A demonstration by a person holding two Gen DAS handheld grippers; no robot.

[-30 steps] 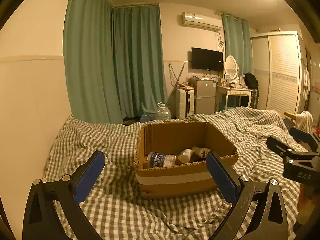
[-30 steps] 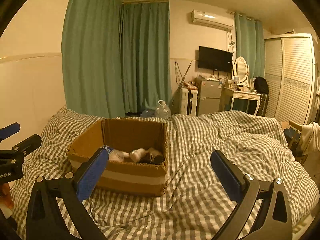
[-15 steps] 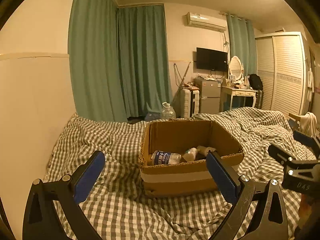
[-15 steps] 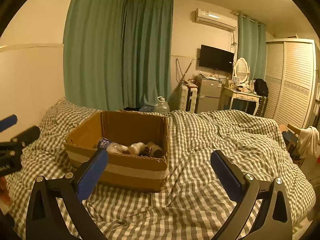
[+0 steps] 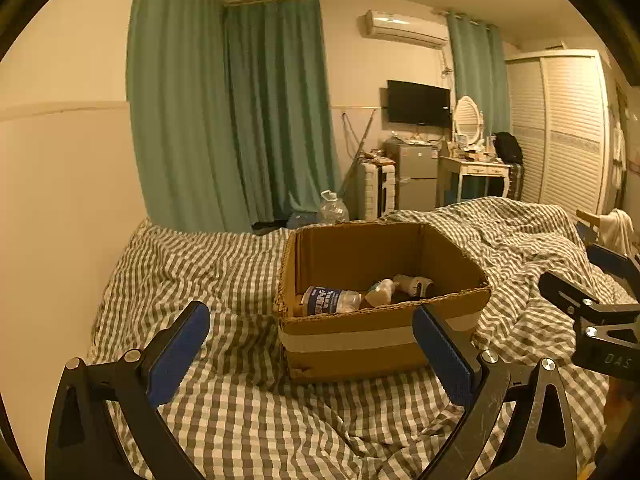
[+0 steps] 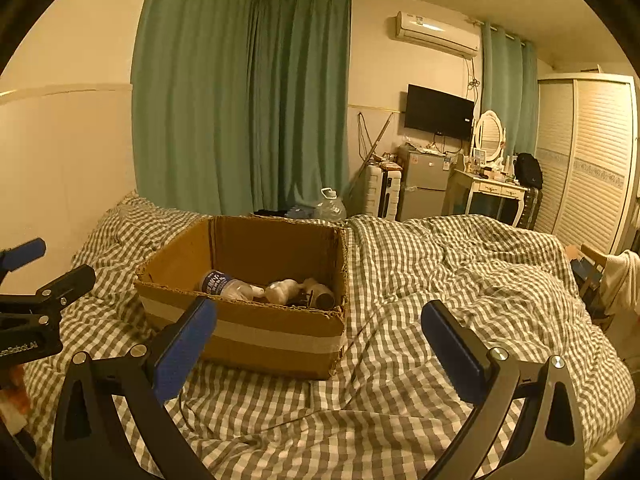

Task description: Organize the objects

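An open cardboard box (image 5: 352, 340) with a pale tape band sits on the checked bed; it also shows in the right wrist view (image 6: 256, 340). Inside lie a water bottle with a blue label (image 5: 330, 300), a pale bottle (image 5: 380, 291) and a dark-ended item (image 5: 416, 283); the water bottle also shows in the right wrist view (image 6: 224, 283). My left gripper (image 5: 308, 352) is open and empty, held above the bed in front of the box. My right gripper (image 6: 320, 352) is open and empty, to the right of the box's front.
A grey-and-white checked duvet (image 6: 460, 280) covers the bed in rumpled folds. A wall (image 5: 60, 200) stands at the left. Behind the bed are green curtains (image 5: 240, 120), a large water jug (image 5: 332, 208), a small fridge (image 5: 416, 176) and a dressing table (image 5: 476, 176).
Both views have shifted a little: the box now sits lower and slightly more to the right in each. Both grippers stay open and empty.
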